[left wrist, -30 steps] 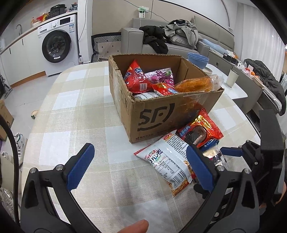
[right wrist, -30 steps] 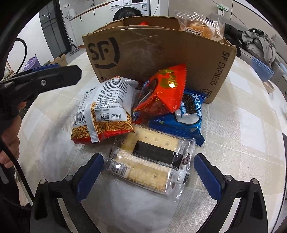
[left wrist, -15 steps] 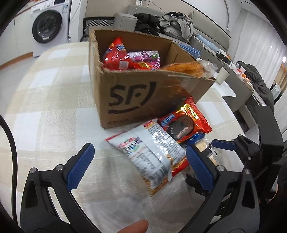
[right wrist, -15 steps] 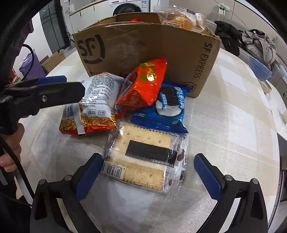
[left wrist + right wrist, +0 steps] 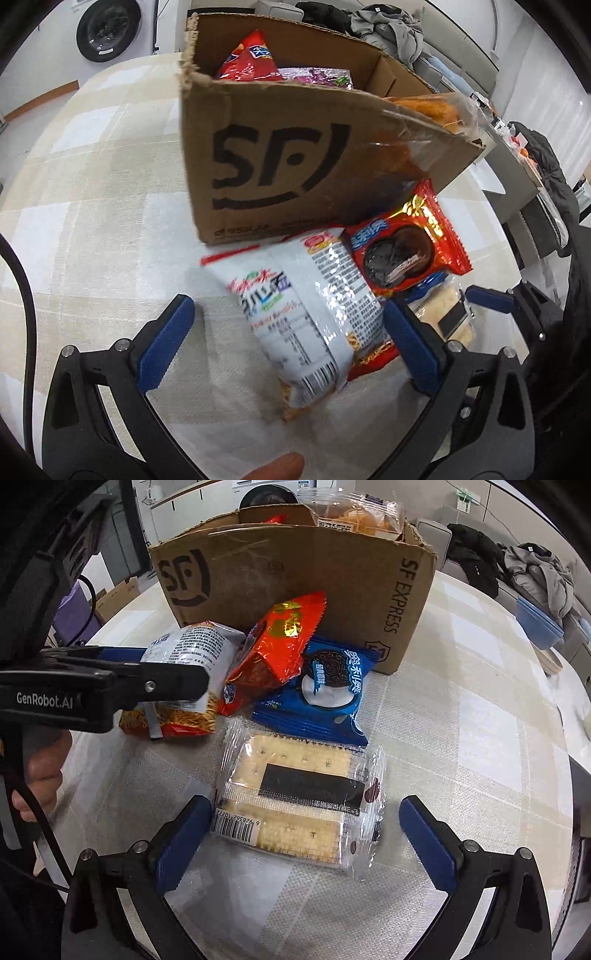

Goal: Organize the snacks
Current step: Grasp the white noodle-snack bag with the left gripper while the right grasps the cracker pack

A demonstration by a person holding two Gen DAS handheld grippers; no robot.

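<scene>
Clear-wrapped cracker pack lies between your spread right gripper; close on its long edges. Your left gripper, also spread, straddles the noodle bag. Four packets remain on the table, beside the cardboard box.

Round checked-cloth surface, bearing a cardboard box, noodle packet, blue cookie pack and clear cracker pack.
</scene>
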